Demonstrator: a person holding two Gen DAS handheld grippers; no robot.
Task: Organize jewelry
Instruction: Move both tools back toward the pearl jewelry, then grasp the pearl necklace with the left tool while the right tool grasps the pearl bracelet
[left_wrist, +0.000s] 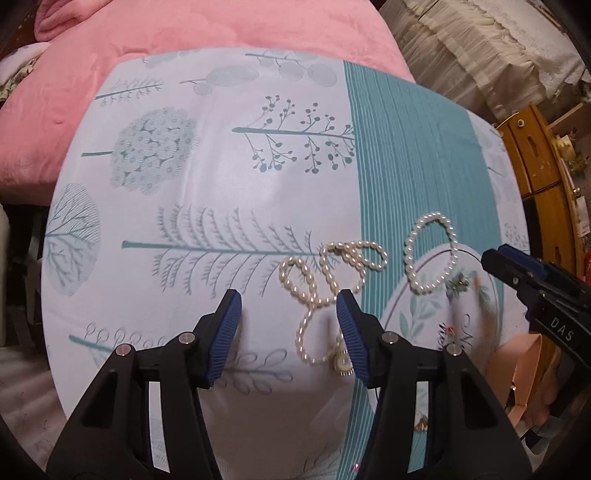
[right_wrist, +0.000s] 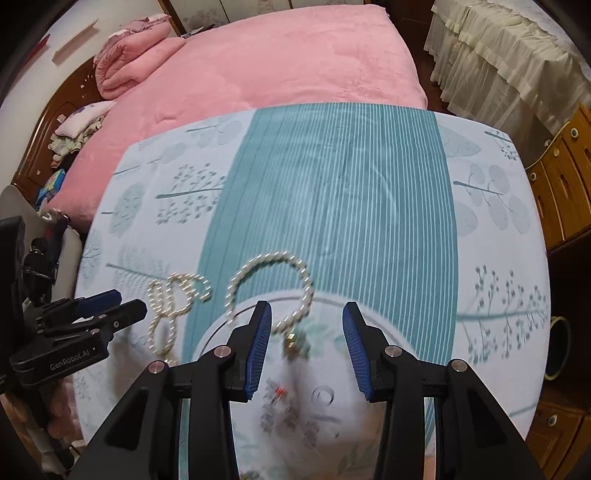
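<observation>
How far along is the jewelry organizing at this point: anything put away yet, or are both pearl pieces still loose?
Nothing looks put away. The tangled pearl necklace lies looped on the patterned cloth, and the pearl bracelet rests partly over the round plate's rim. Nothing is in hand: the left gripper is open around the necklace's lower end, and the right gripper is open near the bracelet. Both pieces remain to be placed.

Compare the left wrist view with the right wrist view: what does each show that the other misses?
Left wrist only: the long pearl strand's lower end, with its clasp, lying between the open left claw's fingers.

Right wrist only: the pearl bracelet's gold end piece ahead of the open right claw, and the folded pink quilt.

Both: the two pearl pieces, the round plate, the teal-striped cloth and the pink bedspread.
</observation>
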